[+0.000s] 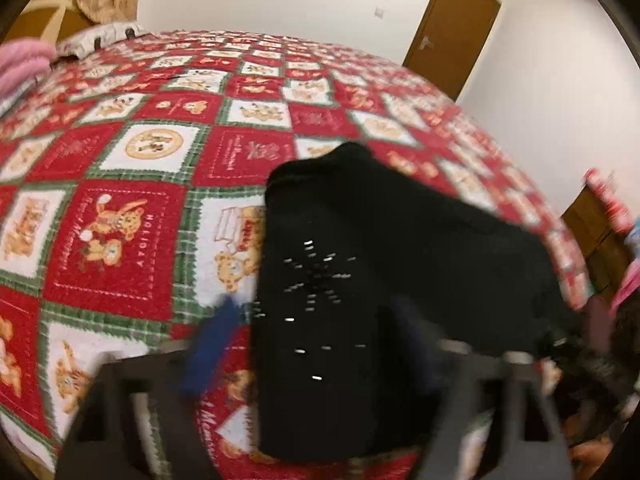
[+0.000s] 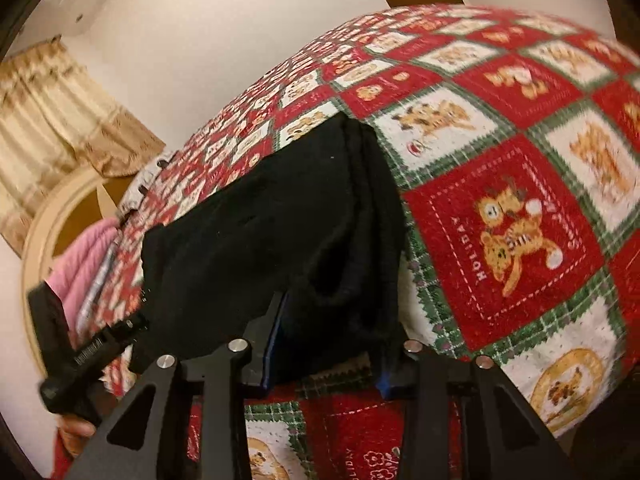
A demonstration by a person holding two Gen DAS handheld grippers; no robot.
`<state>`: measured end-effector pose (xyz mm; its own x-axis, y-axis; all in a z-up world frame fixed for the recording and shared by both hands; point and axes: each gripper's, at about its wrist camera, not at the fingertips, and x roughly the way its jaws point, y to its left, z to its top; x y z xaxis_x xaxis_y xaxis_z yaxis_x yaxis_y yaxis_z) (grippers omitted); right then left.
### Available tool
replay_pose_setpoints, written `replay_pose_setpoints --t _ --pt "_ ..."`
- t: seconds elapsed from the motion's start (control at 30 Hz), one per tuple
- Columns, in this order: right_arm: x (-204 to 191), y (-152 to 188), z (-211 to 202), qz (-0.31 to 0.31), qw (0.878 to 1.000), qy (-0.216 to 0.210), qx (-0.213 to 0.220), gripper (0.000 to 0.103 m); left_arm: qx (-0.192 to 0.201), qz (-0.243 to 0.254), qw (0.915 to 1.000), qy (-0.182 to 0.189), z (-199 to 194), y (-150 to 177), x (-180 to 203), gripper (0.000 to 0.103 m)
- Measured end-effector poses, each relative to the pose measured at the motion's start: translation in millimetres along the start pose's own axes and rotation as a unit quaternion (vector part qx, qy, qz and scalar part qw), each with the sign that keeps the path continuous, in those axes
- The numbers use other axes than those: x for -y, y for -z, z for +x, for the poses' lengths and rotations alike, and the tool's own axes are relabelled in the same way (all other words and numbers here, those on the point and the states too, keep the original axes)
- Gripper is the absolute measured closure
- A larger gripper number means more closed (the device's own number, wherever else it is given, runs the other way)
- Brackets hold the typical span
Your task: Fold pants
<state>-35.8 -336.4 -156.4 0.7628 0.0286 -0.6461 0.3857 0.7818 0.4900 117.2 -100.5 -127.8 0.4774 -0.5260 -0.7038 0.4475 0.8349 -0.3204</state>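
The black pants (image 1: 360, 248) lie folded into a thick bundle on the red, white and green holiday quilt (image 1: 120, 240); small white flecks show on the cloth. In the left wrist view my left gripper (image 1: 316, 344) is blurred, its blue-padded fingers (image 1: 212, 344) straddling the near end of the bundle with the jaws apart. In the right wrist view the pants (image 2: 272, 232) reach into my right gripper (image 2: 324, 344), whose fingers (image 2: 276, 336) stand apart around the folded edge. The left gripper (image 2: 88, 356) shows at the lower left there.
A pink cloth (image 1: 20, 64) lies at the bed's far left by the headboard (image 2: 52, 216). Beige curtains (image 2: 52, 120) hang behind. A brown door (image 1: 452, 28) stands in the white wall beyond the bed. Quilt stretches left and right of the pants.
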Motion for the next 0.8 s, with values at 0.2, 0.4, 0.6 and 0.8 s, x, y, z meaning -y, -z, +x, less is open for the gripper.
replay_pose_setpoints --t 0.2,0.4,0.6,0.8 --pt "-22.4 -3.0 -7.4 -0.048 0.998 0.043 0.009 0.07 0.009 -0.006 0.9998 0.019 -6.0 0.8 3.2 0.088" --pt "-46.6 -7.9 -24.1 -0.087 0.994 0.049 0.039 0.071 0.041 0.01 0.9988 0.026 -25.5 -7.2 4.2 0.091" --pt "-66.1 -4.6 -32.5 -0.107 0.992 0.042 0.055 0.071 0.063 0.015 0.9973 0.034 -41.8 -11.9 -7.3 0.091" --pt "-65.8 0.1 -23.8 -0.096 0.993 0.053 0.044 0.071 0.028 -0.003 0.9993 0.023 -26.2 -7.2 -18.0 0.091"
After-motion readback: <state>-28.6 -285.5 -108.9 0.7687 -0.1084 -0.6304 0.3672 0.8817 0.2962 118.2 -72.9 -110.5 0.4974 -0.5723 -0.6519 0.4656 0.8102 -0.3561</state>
